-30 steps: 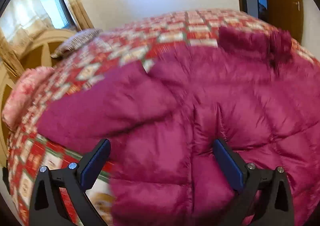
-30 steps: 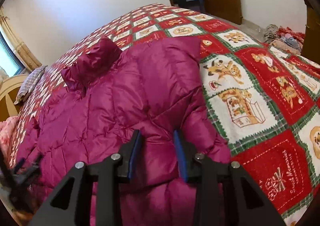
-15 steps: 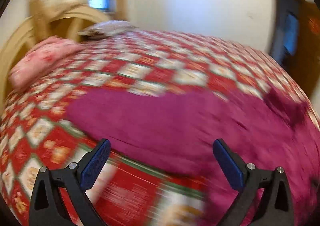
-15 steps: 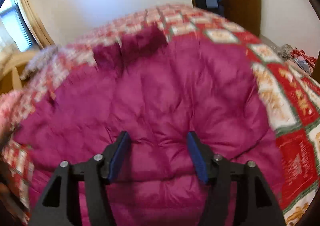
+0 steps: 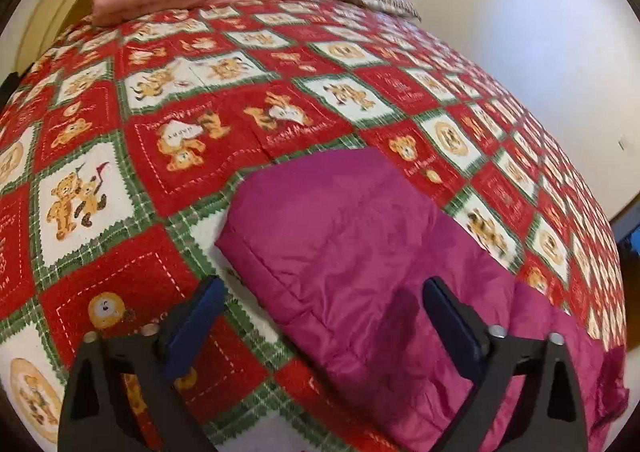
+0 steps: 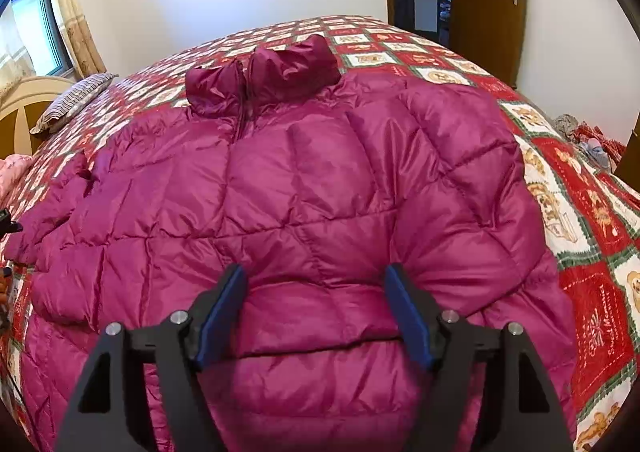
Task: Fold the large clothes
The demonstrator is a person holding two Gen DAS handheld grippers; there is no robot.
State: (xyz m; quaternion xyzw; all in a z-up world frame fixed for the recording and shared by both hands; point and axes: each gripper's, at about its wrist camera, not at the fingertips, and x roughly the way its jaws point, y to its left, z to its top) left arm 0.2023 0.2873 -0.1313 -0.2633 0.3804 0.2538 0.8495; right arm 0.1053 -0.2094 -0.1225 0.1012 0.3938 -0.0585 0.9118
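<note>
A: The jacket (image 6: 304, 188) lies flat across the bedspread (image 6: 592, 220), filling the middle of the right view, its collar at upper centre. What's the worry?

B: The right gripper (image 6: 316, 316) hangs over the lower hem at bottom centre, jaws opening with nothing pinched between them. If it closes too shallow on that slick, puffy fabric, it may catch only the top layer and the fold will drag unevenly.

A: And the other side?

B: In the left view the sleeve (image 5: 352, 236) stretches from the lower right toward the middle of the frame, and the left gripper (image 5: 320, 324) sits above it, jaws wide but closing, gripping nothing yet. The cuff end looks just ahead of the jaws, though the fisheye warps the edges, so I'm not certain. Bite down short and it could snag the bedspread along with the sleeve.

A: Then lifting would pull the bedspread up too.

B: Yes, and the padding springs back, so a loose fold may fall open.
</note>
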